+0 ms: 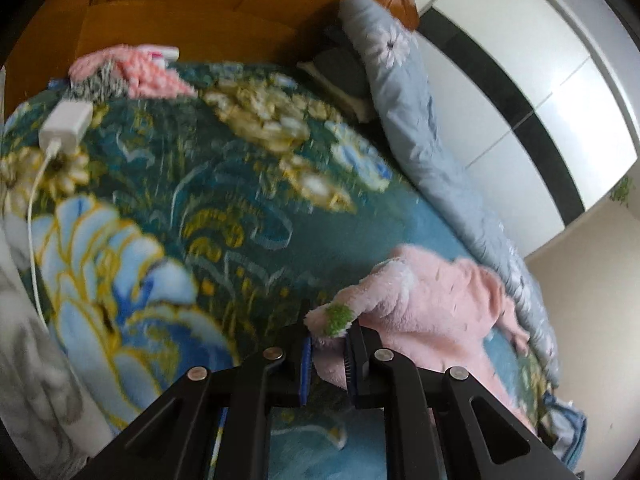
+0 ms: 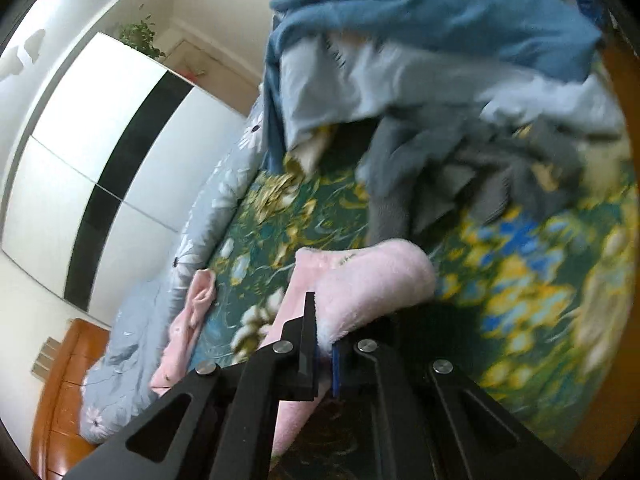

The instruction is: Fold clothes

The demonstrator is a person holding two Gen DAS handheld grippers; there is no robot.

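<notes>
Left gripper (image 1: 327, 354) is clamped on the pink fleece garment (image 1: 432, 304), at an edge that carries a small green fuzzy patch (image 1: 339, 318); the blue pads squeeze a bunch of the pile between them. The rest of the garment trails away to the right across the bed, lying on the floral blanket (image 1: 192, 200), its far end close to the rolled grey-blue quilt (image 1: 404, 112) along the bed's edge.

Right gripper (image 2: 325, 354) is pinched nearly together on another edge of the same pink fleece garment (image 2: 360, 284). The fabric rises in a rounded fold just ahead of the fingers, and a strip of it hangs down to the left past the left finger. A further pink part (image 2: 192, 316) lies by the quilt (image 2: 168, 300).

Also on the bed:
- left wrist view: white charger (image 1: 66, 126) with its cable on the blanket near the wooden headboard (image 1: 200, 4), and a pink-and-grey knitted item (image 1: 132, 70) behind it.
- right wrist view: a heap of other clothes, blue (image 2: 432, 12), pale blue (image 2: 400, 80) and grey (image 2: 440, 176), beyond the pink fold on the floral blanket (image 2: 520, 272).

White wardrobe with a black stripe (image 2: 100, 160) stands beside the bed. Both views are motion-blurred.
</notes>
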